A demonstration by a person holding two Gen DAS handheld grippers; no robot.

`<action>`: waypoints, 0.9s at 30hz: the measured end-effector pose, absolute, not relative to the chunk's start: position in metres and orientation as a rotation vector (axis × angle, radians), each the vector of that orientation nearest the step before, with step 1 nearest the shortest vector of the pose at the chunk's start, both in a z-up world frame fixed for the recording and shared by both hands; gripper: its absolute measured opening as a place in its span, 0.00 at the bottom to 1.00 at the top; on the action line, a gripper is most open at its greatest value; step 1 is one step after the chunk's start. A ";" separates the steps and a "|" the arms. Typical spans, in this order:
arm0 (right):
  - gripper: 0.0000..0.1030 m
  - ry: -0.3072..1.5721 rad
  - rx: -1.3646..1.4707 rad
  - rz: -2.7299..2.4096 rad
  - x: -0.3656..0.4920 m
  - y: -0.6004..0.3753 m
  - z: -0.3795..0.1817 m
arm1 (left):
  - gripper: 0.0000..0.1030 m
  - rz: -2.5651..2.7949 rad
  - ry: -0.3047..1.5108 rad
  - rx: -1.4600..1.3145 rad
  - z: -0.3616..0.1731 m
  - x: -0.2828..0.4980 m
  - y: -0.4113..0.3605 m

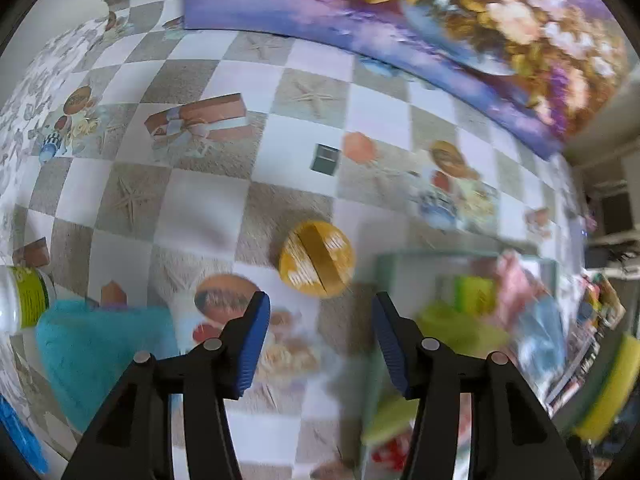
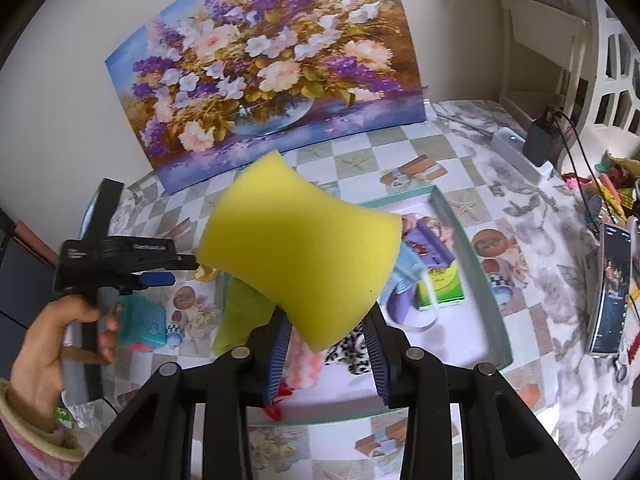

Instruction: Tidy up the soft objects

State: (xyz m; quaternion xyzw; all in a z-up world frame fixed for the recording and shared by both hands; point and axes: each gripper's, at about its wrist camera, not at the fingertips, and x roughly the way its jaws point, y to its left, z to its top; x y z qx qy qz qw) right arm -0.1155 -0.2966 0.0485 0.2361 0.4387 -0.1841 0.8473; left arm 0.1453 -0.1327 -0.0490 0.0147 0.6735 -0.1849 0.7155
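Right tongs (image 2: pixel 328 344) pinch the yellow sponge (image 2: pixel 298 248) by its lower corner, carried above the tray (image 2: pixel 486 292), presumably so it can drop in with the soft items gathered there.

Left tongs (image 1: pixel 320 344) stand partly spread, nothing between them, pointed steeply down at the counter (image 1: pixel 200 208). Teal fluffy cloth (image 1: pixel 100 356) lies at their 9 o'clock, round yellow scrubber (image 1: pixel 316 258) at 12: likely candidates next.

Checkered tablecloth table (image 1: pixel 192 208), teal tray (image 2: pixel 486 280), yellow disc (image 1: pixel 316 258), turquoise fluffy cloth (image 1: pixel 100 356), floral painting (image 2: pixel 264 72)
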 end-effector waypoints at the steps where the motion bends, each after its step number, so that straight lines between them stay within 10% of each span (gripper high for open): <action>1: 0.37 0.927 0.493 -0.394 -0.115 -0.299 0.048 | 0.54 -0.399 1.501 0.028 -0.055 0.148 -0.134; 11: 0.37 0.922 0.525 -0.416 -0.122 -0.322 0.045 | 0.54 -0.343 1.529 -0.020 -0.089 0.160 -0.141; 18: 0.37 0.924 0.528 -0.401 -0.123 -0.321 0.044 | 0.29 -0.359 1.465 0.023 -0.076 0.147 -0.146; 27: 0.37 0.922 0.530 -0.369 -0.124 -0.315 0.045 | 0.25 -0.487 1.368 -0.050 -0.026 0.123 -0.130</action>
